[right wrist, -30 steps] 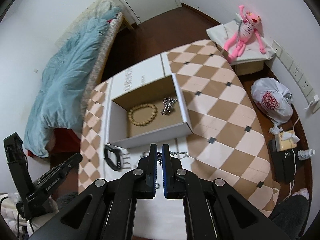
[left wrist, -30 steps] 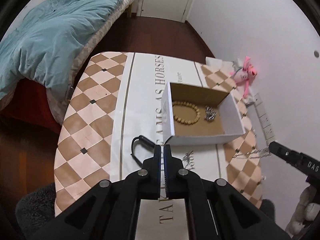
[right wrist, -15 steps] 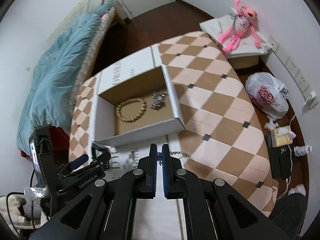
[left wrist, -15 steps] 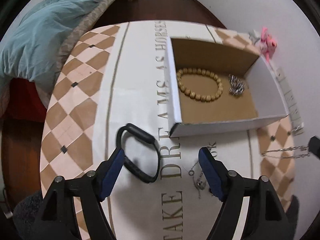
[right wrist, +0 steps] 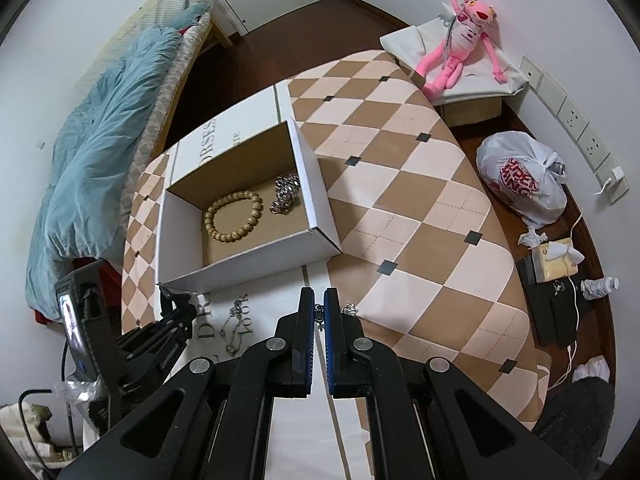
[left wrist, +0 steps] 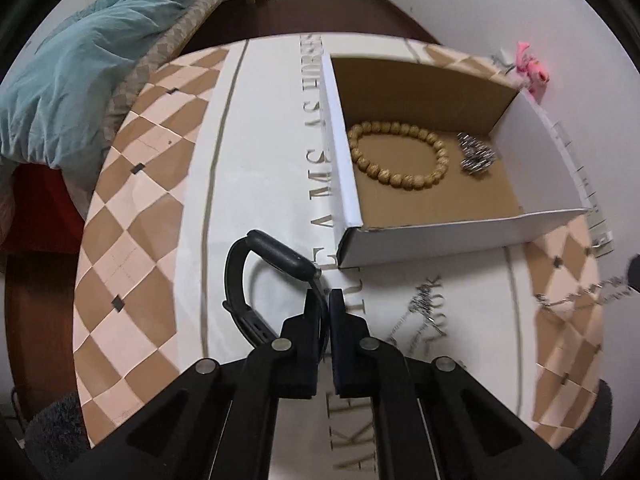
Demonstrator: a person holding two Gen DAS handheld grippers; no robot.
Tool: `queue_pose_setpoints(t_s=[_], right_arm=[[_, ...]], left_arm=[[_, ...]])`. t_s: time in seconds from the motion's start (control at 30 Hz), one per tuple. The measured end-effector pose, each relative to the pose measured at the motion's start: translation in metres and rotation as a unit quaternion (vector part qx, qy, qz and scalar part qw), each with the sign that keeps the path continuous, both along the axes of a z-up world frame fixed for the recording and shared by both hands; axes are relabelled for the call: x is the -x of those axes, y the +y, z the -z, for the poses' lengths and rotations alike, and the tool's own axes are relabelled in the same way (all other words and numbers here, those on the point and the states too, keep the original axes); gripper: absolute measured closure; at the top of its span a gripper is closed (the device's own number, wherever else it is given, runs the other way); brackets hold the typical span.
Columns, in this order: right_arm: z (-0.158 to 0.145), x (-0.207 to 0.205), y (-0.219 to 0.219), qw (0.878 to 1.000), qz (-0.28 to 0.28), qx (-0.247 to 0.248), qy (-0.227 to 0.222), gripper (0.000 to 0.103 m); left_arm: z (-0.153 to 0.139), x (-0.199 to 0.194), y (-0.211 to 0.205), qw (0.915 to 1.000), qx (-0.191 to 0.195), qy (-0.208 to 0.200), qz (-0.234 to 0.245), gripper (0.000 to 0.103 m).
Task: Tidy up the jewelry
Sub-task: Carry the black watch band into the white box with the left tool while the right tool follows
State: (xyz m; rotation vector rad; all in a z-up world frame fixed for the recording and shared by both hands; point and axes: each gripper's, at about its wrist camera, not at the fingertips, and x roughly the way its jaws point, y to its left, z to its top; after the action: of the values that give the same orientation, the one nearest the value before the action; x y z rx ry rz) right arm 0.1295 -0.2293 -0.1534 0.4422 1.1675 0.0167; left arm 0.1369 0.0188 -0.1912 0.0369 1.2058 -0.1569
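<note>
Jewelry is lying in two places on the table [left wrist: 152,184]: inside the open white cardboard box [left wrist: 460,236] and on the white cloth in front of it. Within the box, a wooden bead bracelet [left wrist: 396,154] is resting on the brown floor near the left wall, and a bunched silver chain [left wrist: 476,156] is sitting just beside it toward the right wall.

Just outside the box's near-left corner, a black band [left wrist: 256,276] is lying looped on the cloth. The left gripper [left wrist: 325,300] is clenching on the band's strap, which is running between its nearly closed fingers, with the thick curved part arching away ahead and to the left.

The right gripper [right wrist: 319,312] is pinching a thin silver necklace [right wrist: 348,309] between its fingers, which are standing almost together; a bit of chain is showing at the tips and trailing right over the checkered cloth, near the front wall of the box [right wrist: 256,256]. Another fine chain [right wrist: 234,326] is lying loose on the printed lettering between the two grippers, apart from both.
</note>
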Motion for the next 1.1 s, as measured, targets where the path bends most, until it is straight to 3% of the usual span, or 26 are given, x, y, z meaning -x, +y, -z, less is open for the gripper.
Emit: queue_pose_setpoints(t_s=[0.23,0.43,0.6,0.97,1.1], right_arm=[[-0.052,-0.007,0.004,0.998,-0.029,-0.026,-0.043,0.098],[-0.109,-0.035,0.010,0.994,-0.057,-0.035,-0.091,0.098],[-0.110,-0.070,0.022,0.993,-0.082,-0.007,-0.084,0.098],[-0.038,-0.116,0.040,0.991,-0.131,0.032,0.017,0.098],[-0.021,-0.125,0.042,0.988,-0.141,0.031,0.049,0.098]], left_arm=[[-0.081,0.016,0.007,0.9963,0.075,-0.037,0.018,0.101],[-0.131,-0.017,-0.003,0.9876,0.147,-0.044,0.034,0.101],[-0.126,-0.055,-0.017,0.9862,0.158,-0.019,0.044,0.100],[-0.067,-0.091,-0.029,0.9852,0.144,0.087,0.030,0.097],[-0.062,-0.098,-0.030,0.9882,0.117,0.097,0.015,0.087]])
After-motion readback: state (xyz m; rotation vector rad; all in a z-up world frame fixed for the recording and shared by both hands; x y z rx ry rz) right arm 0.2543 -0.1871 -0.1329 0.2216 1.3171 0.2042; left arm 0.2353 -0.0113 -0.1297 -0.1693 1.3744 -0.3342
